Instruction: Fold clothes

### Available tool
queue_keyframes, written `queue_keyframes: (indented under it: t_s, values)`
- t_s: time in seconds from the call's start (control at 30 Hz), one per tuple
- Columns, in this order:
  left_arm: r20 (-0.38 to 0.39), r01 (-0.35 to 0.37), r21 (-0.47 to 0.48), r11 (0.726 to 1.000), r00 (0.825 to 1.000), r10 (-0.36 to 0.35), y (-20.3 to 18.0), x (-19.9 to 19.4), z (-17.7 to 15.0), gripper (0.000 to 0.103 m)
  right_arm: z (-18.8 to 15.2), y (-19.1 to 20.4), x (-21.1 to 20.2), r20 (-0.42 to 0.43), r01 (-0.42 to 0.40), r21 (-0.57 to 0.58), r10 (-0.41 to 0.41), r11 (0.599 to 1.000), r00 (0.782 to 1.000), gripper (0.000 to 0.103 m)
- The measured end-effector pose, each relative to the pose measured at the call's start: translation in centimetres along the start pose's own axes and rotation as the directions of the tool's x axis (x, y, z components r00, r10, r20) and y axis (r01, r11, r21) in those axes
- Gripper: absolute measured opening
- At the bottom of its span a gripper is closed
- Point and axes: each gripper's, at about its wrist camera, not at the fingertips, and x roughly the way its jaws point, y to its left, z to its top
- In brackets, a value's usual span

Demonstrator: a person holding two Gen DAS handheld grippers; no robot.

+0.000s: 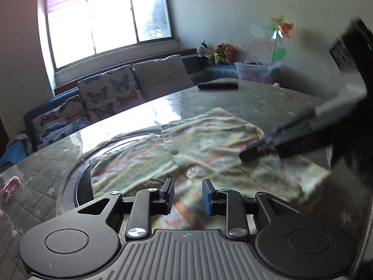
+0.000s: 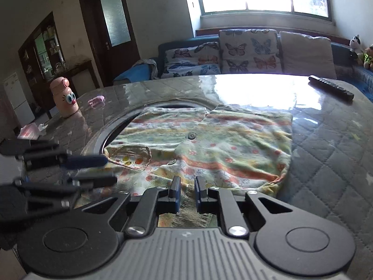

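— Right wrist view: your shirt [image 2: 209, 144] lies flat in the middle. What are your jaws doing?
— Right gripper [image 2: 186, 192] pinches the bottom hem. Left gripper [image 1: 187, 194] is a little open, holding nothing.
— Grab the hem at lower left too, then lift both sides evenly.

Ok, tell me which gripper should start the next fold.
Right, probably: the right gripper sits at the near edge of the shirt, jaws narrowed; the left gripper hangs wide open, holding nothing.
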Motion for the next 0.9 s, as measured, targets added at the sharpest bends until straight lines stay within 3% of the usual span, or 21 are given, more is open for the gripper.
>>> queue_keyframes:
  t_s: [0.2,0.4,0.5,0.73,0.9]
  values:
    - [-0.067,0.042,0.011,0.999,0.997,-0.041,-0.5,3.2,-0.3,0.027,-0.8,-0.6,1.1,-0.048,-0.011,0.008,0.011,1.000,0.999,0.012]
    - [-0.012,0.036,0.182,0.983,0.999,-0.034,-3.8,1.5,-2.2,0.026,-1.3,-1.2,0.9,-0.054,-0.013,0.009,0.013,1.000,0.998,0.012]
    - [-0.001,0.054,0.221,0.974,0.999,-0.055,-4.7,0.9,-2.7,0.025,-0.8,-0.6,0.0,-0.025,-0.034,-0.006,0.034,0.999,0.999,0.013]
    - [-0.010,0.123,0.233,0.965,0.992,-0.124,-5.5,-0.9,-3.9,0.028,-1.1,1.1,-0.2,-0.045,-0.095,-0.056,0.092,0.994,0.995,0.013]
    - [-0.007,0.117,0.182,0.976,0.993,-0.117,-4.0,-2.8,-4.1,0.030,-2.0,2.4,-0.3,-0.079,-0.117,-0.108,0.109,0.987,0.991,0.013]
